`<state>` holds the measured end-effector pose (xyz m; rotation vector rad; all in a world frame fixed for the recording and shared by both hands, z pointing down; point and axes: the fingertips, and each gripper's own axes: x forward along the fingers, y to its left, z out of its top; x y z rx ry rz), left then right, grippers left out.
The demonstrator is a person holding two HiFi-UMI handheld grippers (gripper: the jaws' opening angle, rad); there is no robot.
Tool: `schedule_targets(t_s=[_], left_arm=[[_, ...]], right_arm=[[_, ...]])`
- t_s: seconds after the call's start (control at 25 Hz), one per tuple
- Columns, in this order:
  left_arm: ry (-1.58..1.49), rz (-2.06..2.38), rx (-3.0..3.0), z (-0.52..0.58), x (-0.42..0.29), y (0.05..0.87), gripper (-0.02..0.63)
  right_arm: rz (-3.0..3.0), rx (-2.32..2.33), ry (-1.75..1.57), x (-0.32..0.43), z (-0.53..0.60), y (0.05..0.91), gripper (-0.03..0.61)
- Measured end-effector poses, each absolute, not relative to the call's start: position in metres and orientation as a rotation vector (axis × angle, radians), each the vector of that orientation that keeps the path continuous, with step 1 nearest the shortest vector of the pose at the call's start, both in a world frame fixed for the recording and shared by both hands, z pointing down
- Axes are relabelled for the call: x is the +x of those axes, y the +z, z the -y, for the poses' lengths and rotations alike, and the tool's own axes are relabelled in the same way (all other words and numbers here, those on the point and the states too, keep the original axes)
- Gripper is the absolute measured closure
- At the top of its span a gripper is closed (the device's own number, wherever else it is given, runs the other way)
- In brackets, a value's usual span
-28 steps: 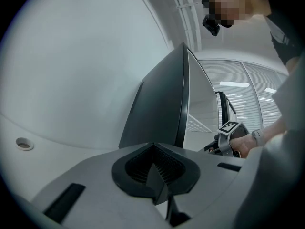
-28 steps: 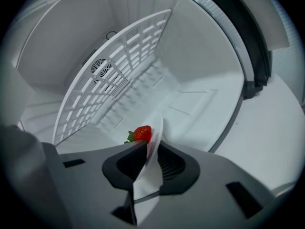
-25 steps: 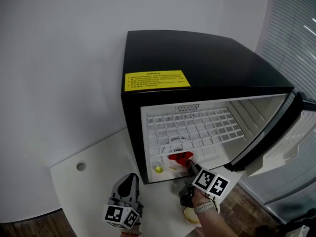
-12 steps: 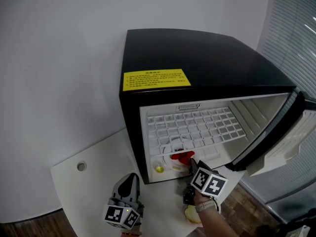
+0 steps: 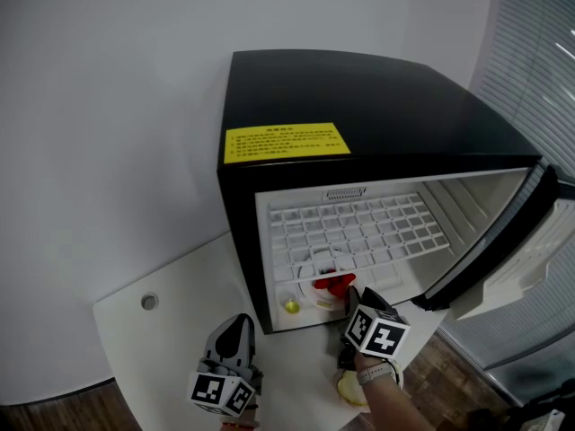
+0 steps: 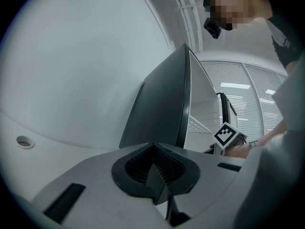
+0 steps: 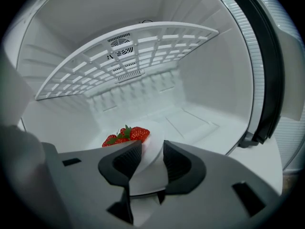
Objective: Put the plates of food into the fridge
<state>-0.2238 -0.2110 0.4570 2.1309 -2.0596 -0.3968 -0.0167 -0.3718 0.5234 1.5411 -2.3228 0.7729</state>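
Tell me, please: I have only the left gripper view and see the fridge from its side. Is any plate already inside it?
Observer: Yes. A white plate with strawberries lies on the floor of the fridge, under the wire shelf.
Operator: Does the right gripper hold it?
Observer: No. The jaws of the right gripper have just been opening. They stand apart, with the plate's rim between them.
Operator: Is more food left outside?
Observer: In the head view a round pale yellow thing lies on the table, close to the right gripper. It is partly hidden, so I cannot tell what it is.
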Motion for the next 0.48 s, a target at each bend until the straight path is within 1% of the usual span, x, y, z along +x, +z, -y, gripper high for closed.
schedule_targets(t_s=[0.24, 0.32, 0.48], left_arm=[[-0.396, 2.059, 2.132, 0.210, -0.224, 0.455, 0.606], [-0.398, 2.057, 2.139, 0.210, -0.223, 0.458, 0.606], [-0.375, 2.061, 2.141, 0.209, -0.221, 0.452, 0.606]], right_arm=[[2.330, 1.568, 0.678, -0.011, 0.375, 0.519, 0.458], [2.346, 1.585, 0.657, -0.009, 0.376, 0.514, 0.443], [2.384, 1.604, 0.573, -0.002, 0.374, 0.501, 0.442]])
